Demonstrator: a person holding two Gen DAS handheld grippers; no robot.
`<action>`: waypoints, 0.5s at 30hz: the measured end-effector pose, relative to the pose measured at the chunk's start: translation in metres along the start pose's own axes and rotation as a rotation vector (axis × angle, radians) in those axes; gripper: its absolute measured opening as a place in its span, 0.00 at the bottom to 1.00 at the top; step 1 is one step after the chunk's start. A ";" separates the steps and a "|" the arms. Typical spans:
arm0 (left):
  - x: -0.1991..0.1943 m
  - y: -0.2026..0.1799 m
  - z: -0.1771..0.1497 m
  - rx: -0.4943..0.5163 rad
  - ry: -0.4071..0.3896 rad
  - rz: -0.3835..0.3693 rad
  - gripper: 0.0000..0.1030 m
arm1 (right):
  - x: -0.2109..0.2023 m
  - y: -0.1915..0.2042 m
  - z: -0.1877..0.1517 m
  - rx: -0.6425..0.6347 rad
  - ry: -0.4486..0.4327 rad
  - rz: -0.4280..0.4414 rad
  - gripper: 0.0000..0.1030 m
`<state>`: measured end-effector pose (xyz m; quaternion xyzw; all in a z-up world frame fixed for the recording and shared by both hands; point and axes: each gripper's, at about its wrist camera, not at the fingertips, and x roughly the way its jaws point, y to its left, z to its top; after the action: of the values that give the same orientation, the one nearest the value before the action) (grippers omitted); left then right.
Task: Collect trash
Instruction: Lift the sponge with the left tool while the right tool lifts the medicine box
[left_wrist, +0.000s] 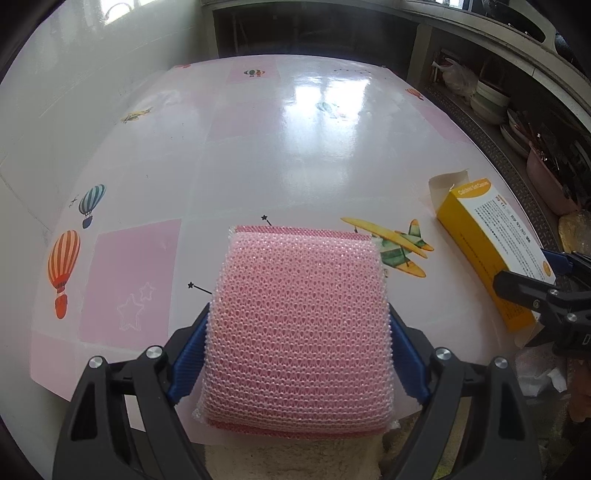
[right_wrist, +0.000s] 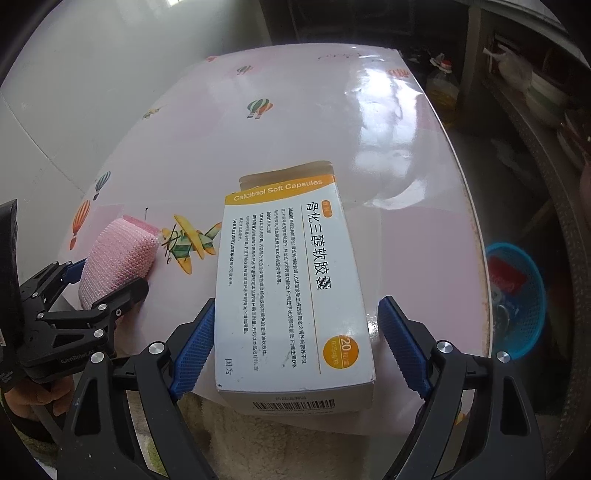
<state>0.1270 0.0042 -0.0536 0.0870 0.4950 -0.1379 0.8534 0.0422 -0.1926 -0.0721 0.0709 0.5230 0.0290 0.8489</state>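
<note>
A pink mesh sponge lies at the near edge of the pink balloon-print table. My left gripper holds it, the blue pads touching both of its sides. To its right, a white and yellow capsule box lies on the table with its near end past the edge. My right gripper stands open around the box; a small gap shows at the right pad. From the left wrist, the box and the right gripper sit at the far right. From the right wrist, the sponge and the left gripper sit at the left.
A blue plastic basket with scraps in it stands on the floor right of the table. Shelves with stacked bowls and an oil bottle line the right side. Cream fluffy fabric lies below the table's near edge. A white wall runs along the left.
</note>
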 end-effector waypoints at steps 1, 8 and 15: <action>0.000 0.000 -0.002 0.002 -0.002 0.002 0.81 | 0.000 0.000 0.000 -0.002 -0.003 -0.002 0.80; 0.000 0.000 -0.003 0.016 -0.005 0.013 0.80 | 0.002 -0.001 -0.001 0.001 -0.011 -0.009 0.80; -0.001 -0.003 -0.003 0.019 -0.005 0.019 0.79 | 0.004 0.000 -0.001 -0.017 -0.014 -0.030 0.80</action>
<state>0.1230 0.0029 -0.0546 0.0994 0.4906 -0.1349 0.8551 0.0435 -0.1920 -0.0759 0.0560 0.5179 0.0201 0.8533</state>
